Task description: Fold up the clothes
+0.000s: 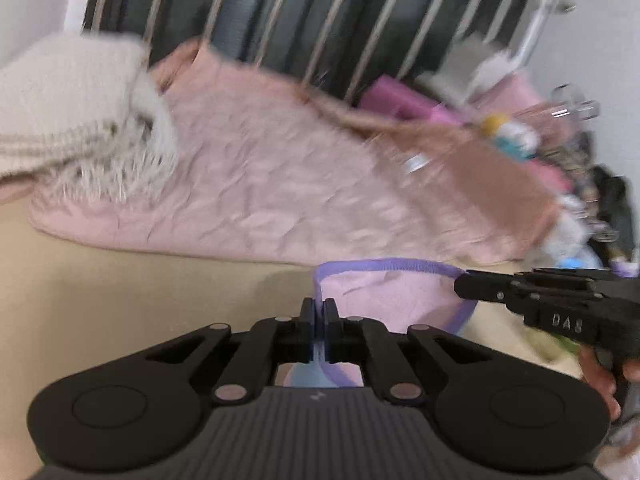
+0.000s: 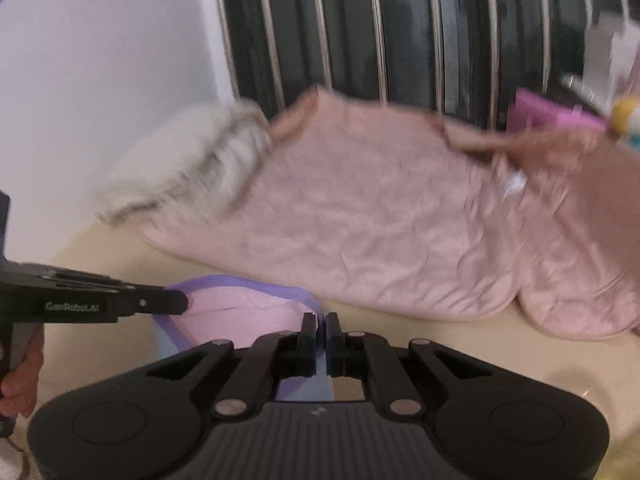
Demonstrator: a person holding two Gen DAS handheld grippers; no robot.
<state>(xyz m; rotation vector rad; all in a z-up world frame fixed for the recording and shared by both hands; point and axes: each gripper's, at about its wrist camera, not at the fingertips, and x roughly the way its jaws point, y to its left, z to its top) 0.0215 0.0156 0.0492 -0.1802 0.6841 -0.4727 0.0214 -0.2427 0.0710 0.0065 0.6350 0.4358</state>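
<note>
A small pink garment with purple trim (image 1: pixel 384 292) hangs stretched between my two grippers above the beige table; it also shows in the right wrist view (image 2: pixel 240 312). My left gripper (image 1: pixel 319 308) is shut on its left purple edge. My right gripper (image 2: pixel 319 322) is shut on its right purple edge. The right gripper also shows from the side in the left wrist view (image 1: pixel 460 285), and the left gripper in the right wrist view (image 2: pixel 184 303). The lower part of the garment is hidden behind the gripper bodies.
A crumpled pink quilted blanket (image 1: pixel 280 184) lies on the beige table (image 1: pixel 120 300) behind the garment, with a cream knitted item (image 1: pixel 72 112) at its left. A dark striped panel (image 2: pixel 400 32) stands behind. Bottles and clutter (image 1: pixel 512 136) sit at the right.
</note>
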